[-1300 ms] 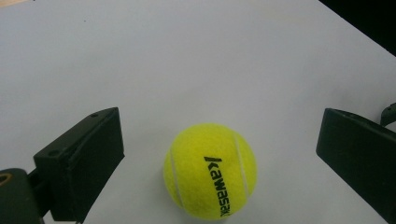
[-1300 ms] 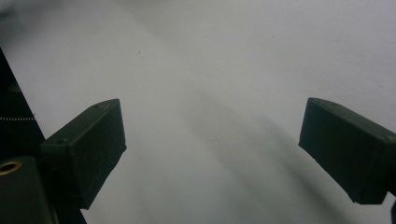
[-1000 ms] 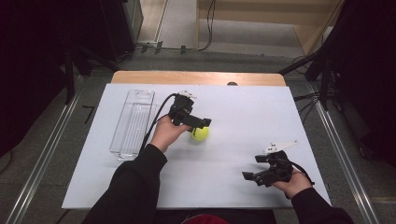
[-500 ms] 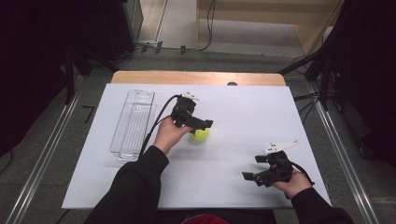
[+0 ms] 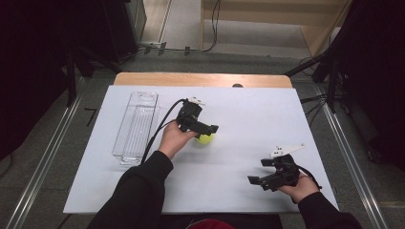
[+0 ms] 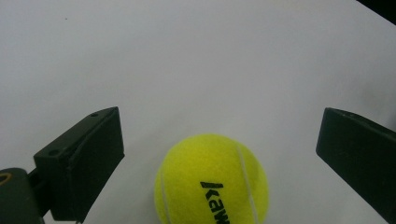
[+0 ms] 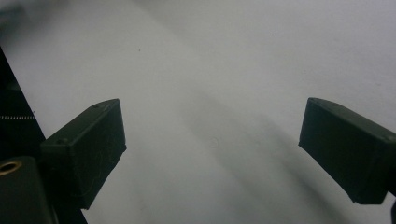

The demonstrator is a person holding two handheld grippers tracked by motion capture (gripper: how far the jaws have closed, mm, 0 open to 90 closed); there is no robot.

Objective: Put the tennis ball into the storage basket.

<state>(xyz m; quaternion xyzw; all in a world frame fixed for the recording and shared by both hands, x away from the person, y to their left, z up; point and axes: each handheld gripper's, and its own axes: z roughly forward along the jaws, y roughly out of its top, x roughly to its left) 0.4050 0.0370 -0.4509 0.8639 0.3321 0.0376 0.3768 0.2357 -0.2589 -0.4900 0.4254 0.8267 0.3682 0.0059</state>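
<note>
A yellow tennis ball (image 5: 206,139) rests on the white tabletop (image 5: 248,114) near its middle. My left gripper (image 5: 206,130) hovers just over it, open. In the left gripper view the ball (image 6: 212,182) lies low between the two wide-apart jaws of the left gripper (image 6: 219,126), touching neither; black lettering shows on its felt. My right gripper (image 5: 260,180) is held near the front right of the table, open with nothing between its jaws. Bare white surface lies ahead of the right gripper (image 7: 212,126) in its own view.
A clear, long plastic container (image 5: 136,126) stands at the left of the white top, beside my left forearm. A wooden edge (image 5: 200,79) runs along the far side. Metal rails and cables border the table.
My left gripper has eased slightly down and toward the ball, covering more of it from above. The ball and the right gripper have stayed put.
</note>
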